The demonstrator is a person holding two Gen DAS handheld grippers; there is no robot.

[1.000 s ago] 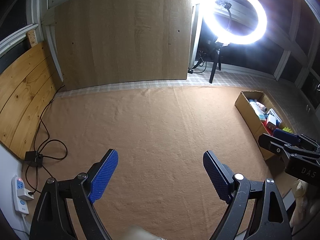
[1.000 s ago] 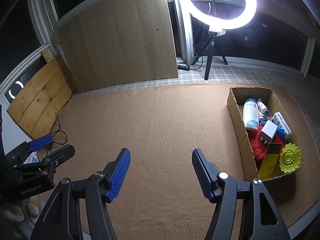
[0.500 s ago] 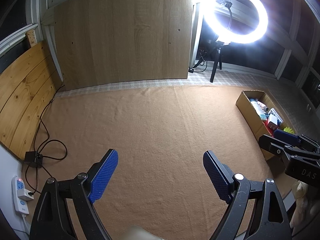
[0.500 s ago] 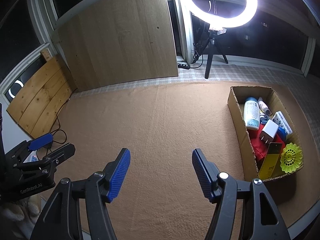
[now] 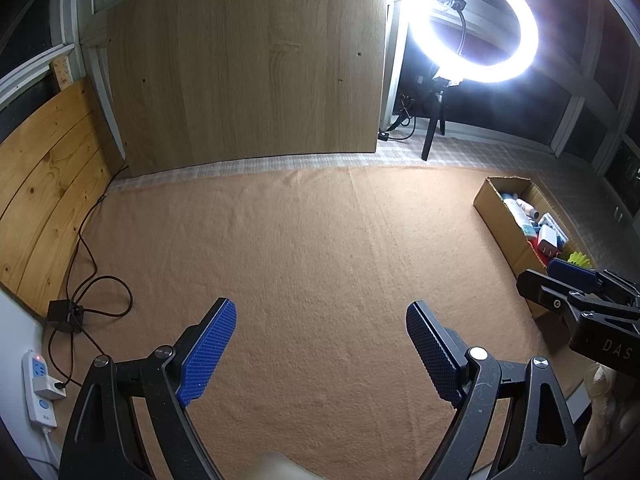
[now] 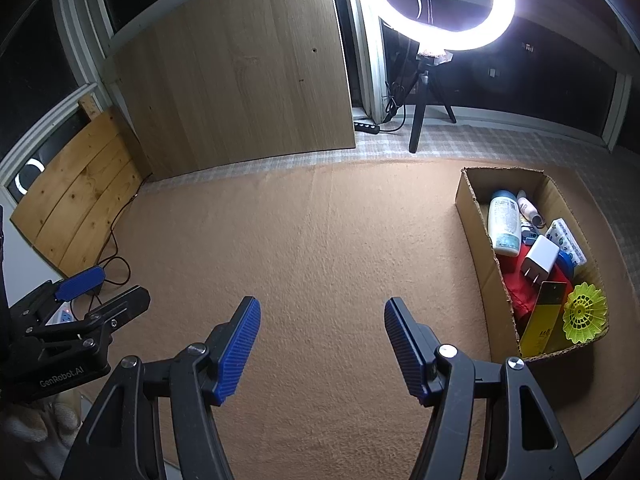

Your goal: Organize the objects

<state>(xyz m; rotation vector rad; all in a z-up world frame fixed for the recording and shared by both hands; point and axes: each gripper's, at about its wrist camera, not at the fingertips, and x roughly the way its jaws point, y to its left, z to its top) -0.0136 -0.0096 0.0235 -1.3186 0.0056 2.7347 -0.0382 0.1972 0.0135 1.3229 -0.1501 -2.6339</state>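
Bare tan carpet [image 6: 320, 240] spreads under both grippers, nothing on it in the way, with a glowing ring light [image 6: 444, 4] on its tripod at one o'clock and a leaning wooden board [image 6: 236, 76] at eleven. Over at three o'clock sits the cardboard box [image 6: 476, 240], long axis running away from us, holding a white bottle [image 6: 503, 222], a white charger plug [image 6: 540, 259], red cloth [image 6: 518, 292] and a yellow shuttlecock [image 6: 584, 312]. Left gripper [image 5: 320, 350] jaws gape wide with nothing between them, right gripper [image 6: 322, 346] jaws stand apart and empty too.
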